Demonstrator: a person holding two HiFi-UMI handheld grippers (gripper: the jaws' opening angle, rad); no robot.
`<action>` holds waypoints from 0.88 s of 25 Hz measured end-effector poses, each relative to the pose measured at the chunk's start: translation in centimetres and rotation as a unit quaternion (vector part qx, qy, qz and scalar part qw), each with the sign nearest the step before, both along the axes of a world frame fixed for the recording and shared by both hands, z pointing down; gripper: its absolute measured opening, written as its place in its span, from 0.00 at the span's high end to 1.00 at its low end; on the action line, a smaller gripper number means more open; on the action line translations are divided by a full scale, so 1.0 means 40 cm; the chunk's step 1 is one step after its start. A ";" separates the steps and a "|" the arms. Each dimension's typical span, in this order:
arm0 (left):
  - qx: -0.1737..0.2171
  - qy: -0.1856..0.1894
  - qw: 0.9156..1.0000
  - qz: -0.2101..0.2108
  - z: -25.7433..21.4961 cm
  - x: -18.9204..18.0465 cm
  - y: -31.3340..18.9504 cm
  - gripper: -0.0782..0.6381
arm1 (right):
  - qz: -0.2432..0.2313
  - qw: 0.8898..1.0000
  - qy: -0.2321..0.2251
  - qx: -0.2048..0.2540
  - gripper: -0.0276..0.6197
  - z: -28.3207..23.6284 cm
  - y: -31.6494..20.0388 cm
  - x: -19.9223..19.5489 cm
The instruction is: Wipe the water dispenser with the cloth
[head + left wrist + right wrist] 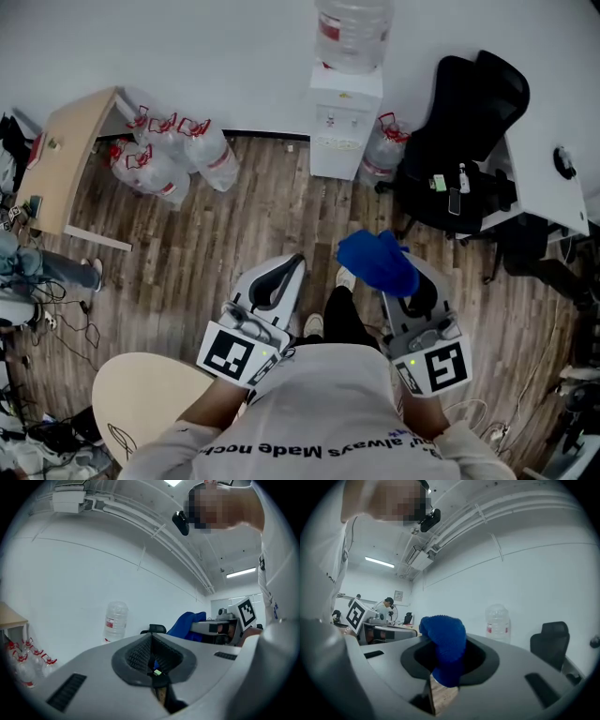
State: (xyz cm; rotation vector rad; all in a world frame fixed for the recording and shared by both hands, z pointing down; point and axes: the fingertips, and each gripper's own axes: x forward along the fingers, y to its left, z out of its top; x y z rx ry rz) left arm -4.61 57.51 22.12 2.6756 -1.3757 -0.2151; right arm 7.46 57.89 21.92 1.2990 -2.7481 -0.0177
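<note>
You are standing on the wooden floor with both tongs held low in front of you. The right tongs (446,670) are clamped on a bunched blue cloth (445,639), which is bulging above the jaws. In the head view the cloth (377,261) is sitting right of centre. The left tongs (153,654) are closed together and are carrying nothing.

The water dispenser (344,127) is standing against the wall at the upper middle of the head view, well apart from both tongs. No wiping contact is being made.

Hazards from this position:
- The cloth is being gripped as a wad, apparently by a small part. Dragging it over the cabinet could pull it out of the jaws.
- A large bottle (352,33) is resting on top of the dispenser. Pushing hard near the top could rock it.
- A black chair (459,141) and a spare bottle (384,150) are crowding the dispenser's right side in the frame. Reaching there could snag the right tongs.
- The wadded cloth is offering little flat surface, so streaks are likely.
</note>
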 end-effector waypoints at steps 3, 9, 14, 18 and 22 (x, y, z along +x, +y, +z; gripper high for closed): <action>0.001 0.001 1.000 -0.002 0.002 0.004 -0.034 0.86 | 0.002 1.000 -0.002 -0.001 0.79 0.004 -0.034 0.009; 0.005 -0.002 1.000 -0.001 -0.003 0.047 -0.150 0.86 | 0.005 1.000 -0.010 -0.002 0.79 0.011 -0.147 0.052; 0.006 -0.004 1.000 0.000 -0.013 0.092 -0.273 0.86 | 0.005 1.000 -0.017 -0.004 0.79 0.008 -0.266 0.096; 0.009 -0.007 1.000 0.001 -0.028 0.136 -0.377 0.86 | 0.009 1.000 -0.021 -0.003 0.79 -0.001 -0.371 0.142; 0.010 -0.009 1.000 0.001 -0.040 0.177 -0.478 0.86 | 0.011 1.000 -0.024 -0.003 0.79 -0.008 -0.470 0.185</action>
